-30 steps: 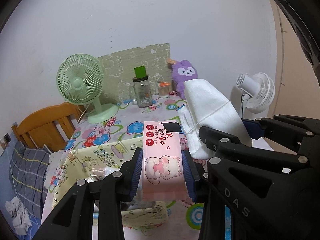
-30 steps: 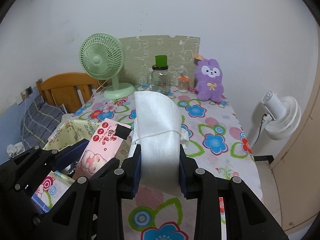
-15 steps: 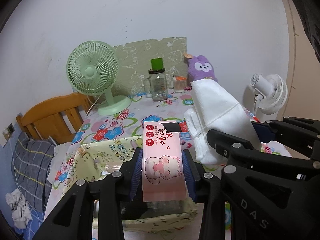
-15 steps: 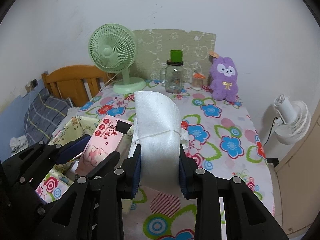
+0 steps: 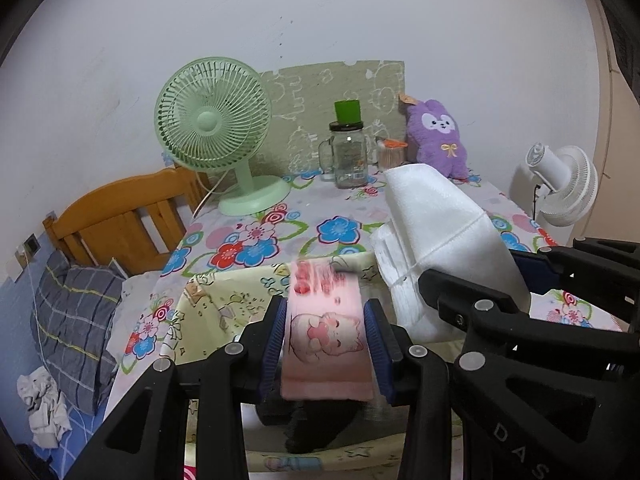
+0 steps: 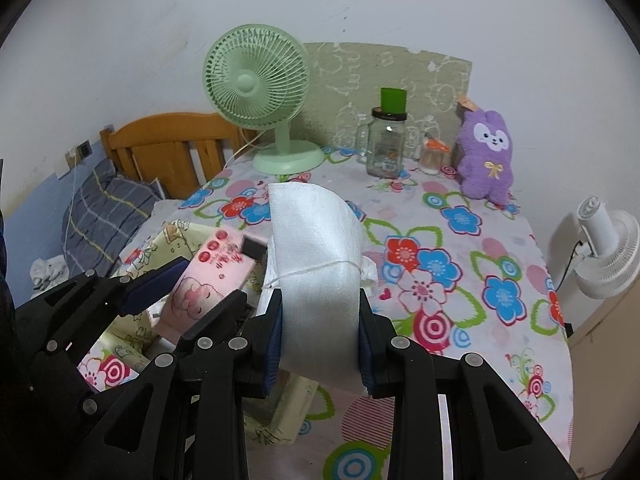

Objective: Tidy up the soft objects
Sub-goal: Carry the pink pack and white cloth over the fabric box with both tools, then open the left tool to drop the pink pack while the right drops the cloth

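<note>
The pink wet-wipe pack [image 5: 326, 336], printed with a cartoon cat, sits clamped between the 2 blue-padded fingers of the left gripper [image 5: 325, 334], raised above a pale yellow fabric bin [image 5: 208, 312] with cartoon print. The pack's far end is blurred. Just to its right, the white cloth bundle [image 6: 316, 264], tied around with a thin white string, is pinched between the fingers of the right gripper [image 6: 319, 334]; it arches up and forward over the floral tablecloth [image 6: 460, 280]. In the right wrist view the 2 soft items ride side by side, the pink pack tilted toward the bundle, close to it; whether they touch cannot be told.

The yellow bin stands at the near left edge of the table, under and in front of the left gripper. At the back of the table, against the wall, stand a green desk fan [image 5: 216, 128], a glass jar [image 5: 350, 156] with a green cup on its lid, a small orange-capped container [image 6: 432, 156] and a purple plush bunny [image 6: 486, 152]. A white fan [image 6: 604, 248] stands off the table's right side. To the left are a wooden headboard [image 5: 120, 216] and a grey plaid pillow [image 5: 74, 320].
</note>
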Demonstrator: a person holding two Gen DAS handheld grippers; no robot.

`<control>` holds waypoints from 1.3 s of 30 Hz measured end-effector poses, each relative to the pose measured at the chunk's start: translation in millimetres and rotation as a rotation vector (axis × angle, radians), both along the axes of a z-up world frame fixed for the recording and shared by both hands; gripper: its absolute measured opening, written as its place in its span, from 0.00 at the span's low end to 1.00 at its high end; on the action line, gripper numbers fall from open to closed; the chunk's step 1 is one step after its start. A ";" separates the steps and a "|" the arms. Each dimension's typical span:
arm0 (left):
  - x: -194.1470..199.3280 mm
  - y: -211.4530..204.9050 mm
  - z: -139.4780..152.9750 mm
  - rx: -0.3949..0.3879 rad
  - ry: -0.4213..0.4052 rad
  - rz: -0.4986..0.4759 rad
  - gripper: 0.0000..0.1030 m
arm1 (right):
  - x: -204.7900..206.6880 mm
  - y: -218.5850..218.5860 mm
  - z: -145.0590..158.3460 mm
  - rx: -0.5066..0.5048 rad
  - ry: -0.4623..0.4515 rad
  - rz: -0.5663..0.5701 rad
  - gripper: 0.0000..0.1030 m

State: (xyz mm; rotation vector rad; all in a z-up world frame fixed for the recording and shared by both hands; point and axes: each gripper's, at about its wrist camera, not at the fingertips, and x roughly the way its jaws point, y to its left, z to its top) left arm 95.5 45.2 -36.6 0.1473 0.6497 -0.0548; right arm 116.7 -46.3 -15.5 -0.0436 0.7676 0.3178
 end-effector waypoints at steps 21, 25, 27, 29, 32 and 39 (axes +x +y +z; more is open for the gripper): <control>8.4 40.8 -26.2 0.023 0.078 0.049 0.60 | 22.9 47.6 -24.9 0.012 0.072 0.085 0.34; 9.5 43.9 -29.7 0.034 0.091 0.055 0.66 | 24.6 52.2 -29.0 0.007 0.077 0.098 0.38; 10.0 45.4 -31.4 0.040 0.094 0.059 0.69 | 25.7 54.1 -30.6 0.003 0.079 0.099 0.40; 9.0 46.8 -32.1 0.039 0.089 0.061 0.77 | 25.2 56.6 -31.9 -0.007 0.071 0.101 0.51; 6.9 49.9 -31.3 0.022 0.086 0.053 0.85 | 22.1 61.5 -31.4 -0.031 0.049 0.120 0.66; 4.6 49.3 -29.6 0.018 0.094 0.044 0.89 | 20.3 61.9 -28.7 -0.035 0.026 0.115 0.83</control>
